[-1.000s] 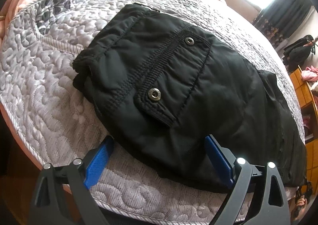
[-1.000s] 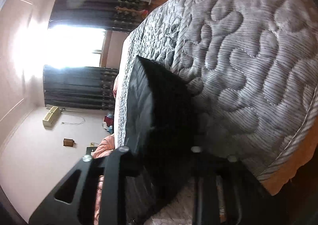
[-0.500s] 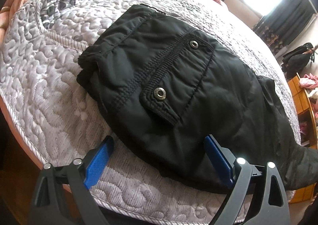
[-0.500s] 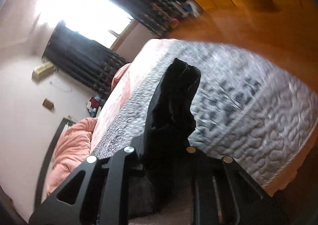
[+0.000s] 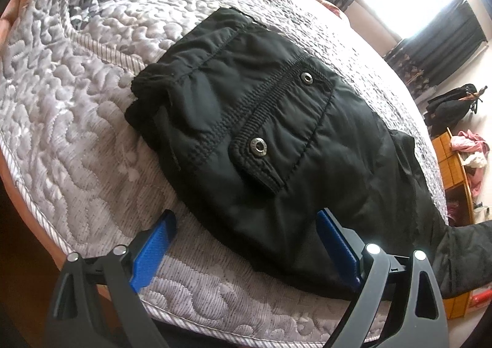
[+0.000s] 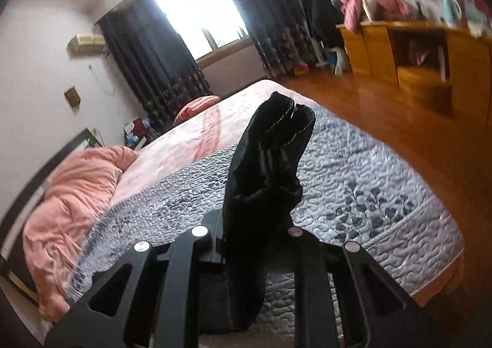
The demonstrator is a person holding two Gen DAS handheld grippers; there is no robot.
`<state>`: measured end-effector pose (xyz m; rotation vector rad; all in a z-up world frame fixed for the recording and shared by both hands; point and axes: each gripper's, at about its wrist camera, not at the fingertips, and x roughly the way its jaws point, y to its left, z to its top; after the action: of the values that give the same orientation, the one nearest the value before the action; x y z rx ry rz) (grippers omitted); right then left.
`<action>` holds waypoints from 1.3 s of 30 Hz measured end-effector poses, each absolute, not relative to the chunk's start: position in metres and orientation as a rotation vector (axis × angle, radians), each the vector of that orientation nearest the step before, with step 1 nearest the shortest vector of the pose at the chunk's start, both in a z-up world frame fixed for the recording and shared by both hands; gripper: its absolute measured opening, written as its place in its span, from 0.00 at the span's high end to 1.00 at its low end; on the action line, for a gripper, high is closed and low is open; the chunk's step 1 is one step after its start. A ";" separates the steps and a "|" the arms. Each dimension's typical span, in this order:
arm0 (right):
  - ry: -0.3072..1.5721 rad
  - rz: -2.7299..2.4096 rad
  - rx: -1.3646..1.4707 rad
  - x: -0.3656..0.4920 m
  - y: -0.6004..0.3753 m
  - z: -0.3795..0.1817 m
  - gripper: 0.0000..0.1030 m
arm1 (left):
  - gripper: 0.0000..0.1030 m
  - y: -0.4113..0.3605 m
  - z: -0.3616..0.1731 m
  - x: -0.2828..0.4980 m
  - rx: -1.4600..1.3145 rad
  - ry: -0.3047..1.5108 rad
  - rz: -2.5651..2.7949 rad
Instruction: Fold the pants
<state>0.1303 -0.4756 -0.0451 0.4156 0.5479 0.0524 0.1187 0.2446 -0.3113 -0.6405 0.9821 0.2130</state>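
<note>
Bedroom, grey quilted bed cover | black padded nylon pants lie mid-bed, waist far-left | right tool pinches lifted leg cuffs | left tool wide, empty, near edge | risk: slippery cuffs escaping pinch mid-fold

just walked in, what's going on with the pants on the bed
A person with two handheld grippers is folding black pants on a quilted bed. The right gripper is shut on the leg end, held up off the bed. The left gripper is open at the waist end, which lies flat.
</note>
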 end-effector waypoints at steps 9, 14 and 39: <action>0.508 0.055 0.201 0.124 -0.412 -0.014 0.84 | 0.10 0.251 -0.310 0.109 -0.659 0.977 0.195; 0.496 0.062 0.102 0.123 -0.378 -0.004 0.84 | 0.10 0.254 -0.309 0.108 -0.667 0.974 0.186; 0.511 0.086 -0.191 0.133 -0.272 -0.017 0.84 | 0.10 0.268 -0.311 0.102 -0.704 0.963 0.160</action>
<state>0.1329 -0.2721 -0.0175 -0.1913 0.5105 0.0863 0.1021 0.2677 -0.3107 -0.7043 0.9628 0.1596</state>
